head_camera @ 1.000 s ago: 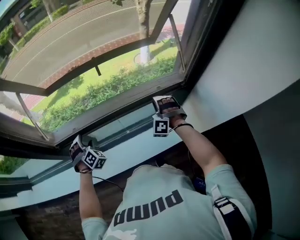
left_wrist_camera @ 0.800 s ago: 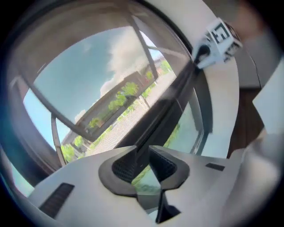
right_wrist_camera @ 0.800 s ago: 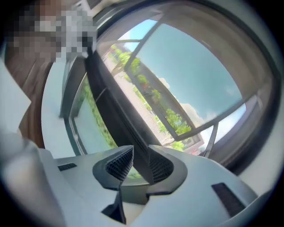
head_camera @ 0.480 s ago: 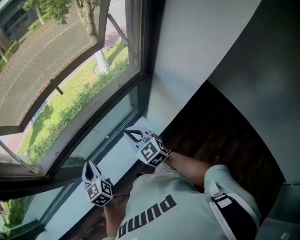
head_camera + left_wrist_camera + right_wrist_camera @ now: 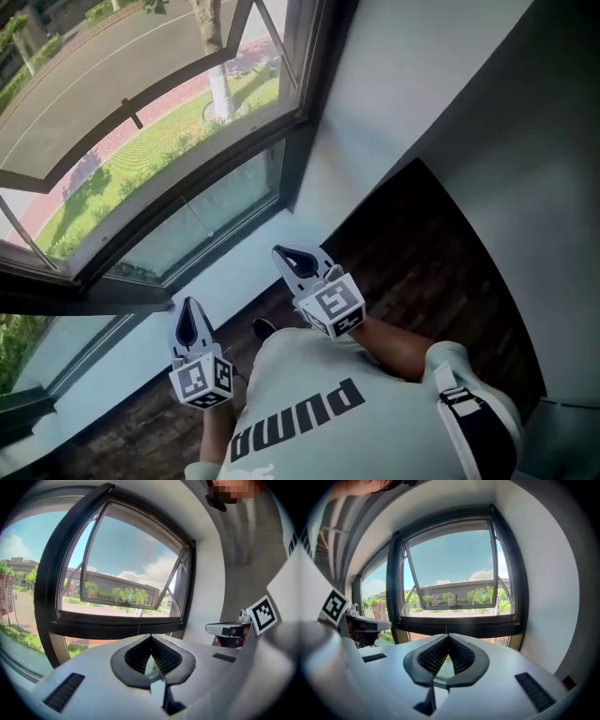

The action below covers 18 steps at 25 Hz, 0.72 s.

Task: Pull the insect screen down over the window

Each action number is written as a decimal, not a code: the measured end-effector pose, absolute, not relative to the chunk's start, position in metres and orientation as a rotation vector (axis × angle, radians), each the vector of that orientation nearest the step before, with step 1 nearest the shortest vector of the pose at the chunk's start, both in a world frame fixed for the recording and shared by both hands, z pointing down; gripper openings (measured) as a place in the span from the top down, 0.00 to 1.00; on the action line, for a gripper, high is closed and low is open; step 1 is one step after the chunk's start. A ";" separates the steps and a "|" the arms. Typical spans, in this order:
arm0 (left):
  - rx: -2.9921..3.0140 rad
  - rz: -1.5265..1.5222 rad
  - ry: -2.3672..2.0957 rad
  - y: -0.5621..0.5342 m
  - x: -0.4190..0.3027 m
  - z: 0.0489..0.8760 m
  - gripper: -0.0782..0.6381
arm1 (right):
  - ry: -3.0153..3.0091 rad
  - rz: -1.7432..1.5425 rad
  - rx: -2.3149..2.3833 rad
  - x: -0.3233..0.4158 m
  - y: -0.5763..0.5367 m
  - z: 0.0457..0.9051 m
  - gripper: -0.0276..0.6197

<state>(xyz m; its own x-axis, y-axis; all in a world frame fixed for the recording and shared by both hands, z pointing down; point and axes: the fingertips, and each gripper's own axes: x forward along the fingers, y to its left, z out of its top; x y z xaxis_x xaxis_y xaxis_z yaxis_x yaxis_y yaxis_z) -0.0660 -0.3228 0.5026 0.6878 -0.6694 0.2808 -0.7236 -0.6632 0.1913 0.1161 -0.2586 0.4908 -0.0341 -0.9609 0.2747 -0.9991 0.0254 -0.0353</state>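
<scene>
Starting close in, the left tongs [image 5: 191, 314] and the right tongs [image 5: 298, 262] are both clenched on nothing. Each gripper view shows the ribbed pads pressed tip to tip with only air beyond them. They hang side by side in front of the person's chest, noses toward the window, by the inner edge of the white sill [image 5: 239, 281]. Neither touches the frame.

Ahead of both, a dark bar [image 5: 478, 629] runs level from jamb to jamb along the foot of the opening. Its long axis crosses the line of the tongs squarely. A thin cord or seam [image 5: 447, 630] stands at its middle, almost straight over the right tongs' tips. From the left tongs it sits slightly left of dead ahead. The right tongs face the opening square on and stand closer to the right jamb [image 5: 309, 103]. Neither looks clearly nearer to the bar.

Beyond the bar the sash [image 5: 141, 117] is propped outward, with lawn and road past it. The insect screen is the doubtful part, since no mesh reads clearly in any view. I cannot tell whether it is drawn across the opening with that bar as its bottom rail, or rolled at the head of the frame [image 5: 445, 524]. My guess is the former, which would leave little to do. If the latter, the reach goes up and forward, then straight down, with the tongs spread along the bar.
</scene>
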 end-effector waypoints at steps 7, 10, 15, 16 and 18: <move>2.572 0.209 -1.244 -0.227 -0.036 0.492 0.87 | -2.262 0.168 1.943 0.133 -0.181 0.470 0.95; 2.574 0.195 -1.278 -0.168 -0.017 0.490 0.87 | -2.310 0.120 1.904 0.143 -0.127 0.472 0.95; 2.535 0.216 -1.387 -0.079 -0.005 0.486 0.87 | -2.356 0.147 1.851 0.163 -0.048 0.478 0.95; 2.519 0.226 -1.407 -0.064 -0.006 0.486 0.87 | -2.367 0.149 1.835 0.166 -0.034 0.480 0.95; 2.487 0.238 -1.444 -0.039 -0.006 0.487 0.87 | -2.391 0.142 1.811 0.173 -0.010 0.483 0.95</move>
<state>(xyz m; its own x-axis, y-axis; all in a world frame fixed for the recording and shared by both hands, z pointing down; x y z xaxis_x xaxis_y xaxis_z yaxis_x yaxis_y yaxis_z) -0.0057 -0.0387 0.4865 0.4940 -0.8275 0.2667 -0.8694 -0.4748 0.1372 0.1727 -0.0102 0.4829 -0.2665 -0.9492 0.1672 -0.9623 0.2717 0.0087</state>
